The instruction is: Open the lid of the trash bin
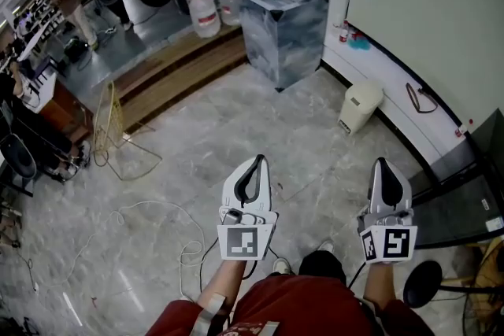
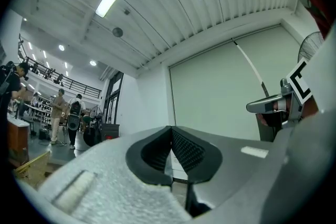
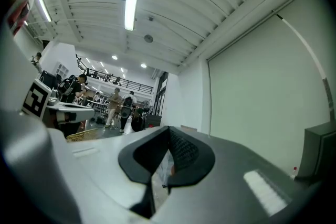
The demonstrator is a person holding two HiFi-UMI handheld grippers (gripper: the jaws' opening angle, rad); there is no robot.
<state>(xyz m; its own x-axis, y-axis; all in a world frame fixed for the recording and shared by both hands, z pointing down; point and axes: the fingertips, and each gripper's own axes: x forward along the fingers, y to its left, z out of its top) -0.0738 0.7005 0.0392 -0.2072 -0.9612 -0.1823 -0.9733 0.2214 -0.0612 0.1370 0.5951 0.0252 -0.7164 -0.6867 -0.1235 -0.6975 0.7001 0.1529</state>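
Note:
A small cream trash bin (image 1: pixel 360 105) with its lid down stands on the marble floor against the white wall base, ahead and slightly right of both grippers. My left gripper (image 1: pixel 257 161) is held over the floor well short of the bin, jaws together and empty. My right gripper (image 1: pixel 383 164) is level with it to the right, also shut and empty. In the left gripper view the left gripper (image 2: pixel 171 131) has its pads meeting against a pale wall; the right gripper view shows the right gripper (image 3: pixel 169 131) the same way. The bin is hidden in both gripper views.
A large grey marbled box (image 1: pixel 285 26) lined with plastic stands at the back, with water bottles (image 1: pixel 203 9) beside it. A wooden step (image 1: pixel 183 68), a yellow wire rack (image 1: pixel 110 126) and a loose white cable (image 1: pixel 161 220) lie to the left. A dark cabinet (image 1: pixel 471 185) stands at the right.

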